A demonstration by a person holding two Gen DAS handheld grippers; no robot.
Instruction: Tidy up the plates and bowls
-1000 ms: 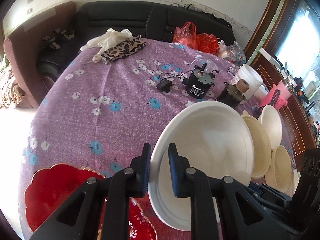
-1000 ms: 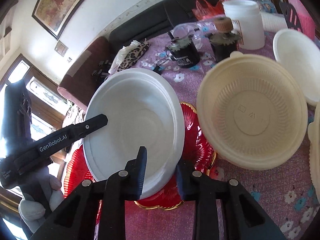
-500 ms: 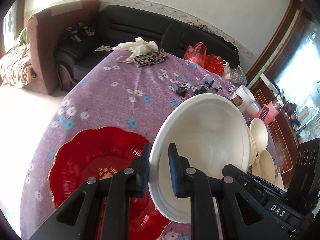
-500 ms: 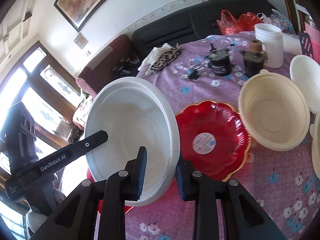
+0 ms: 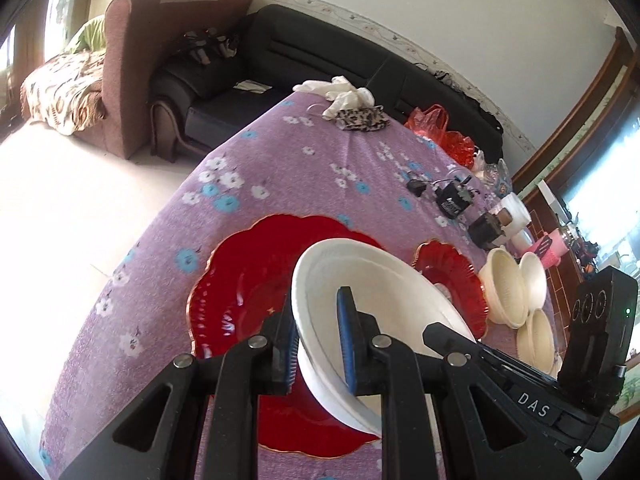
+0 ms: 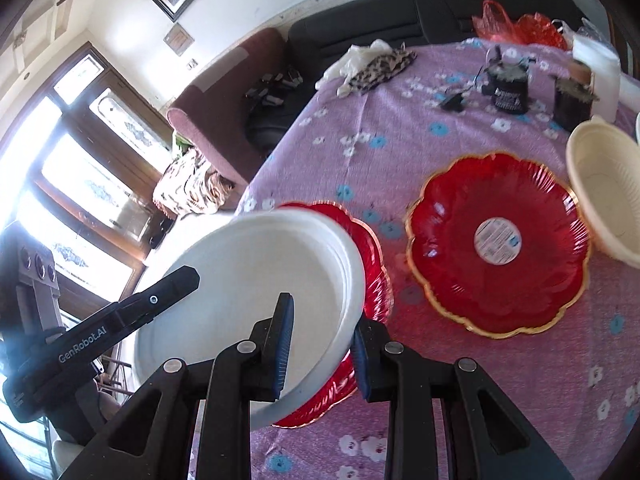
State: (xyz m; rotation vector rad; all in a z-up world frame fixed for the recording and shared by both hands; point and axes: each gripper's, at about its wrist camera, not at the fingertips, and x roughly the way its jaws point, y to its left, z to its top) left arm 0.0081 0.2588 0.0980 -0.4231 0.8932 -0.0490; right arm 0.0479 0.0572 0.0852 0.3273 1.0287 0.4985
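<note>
We hold the white plate (image 5: 372,312) by opposite rim edges, left tool (image 5: 318,344) and right tool (image 6: 320,344) each clamped, above the six-o'clock red plate (image 5: 248,292); seemingly light, bendable foam.

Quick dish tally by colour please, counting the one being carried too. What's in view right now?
Red plates: 2
White plate (the carried one): 1
Cream bowls: 3 clearly in view
Total: 6
</note>
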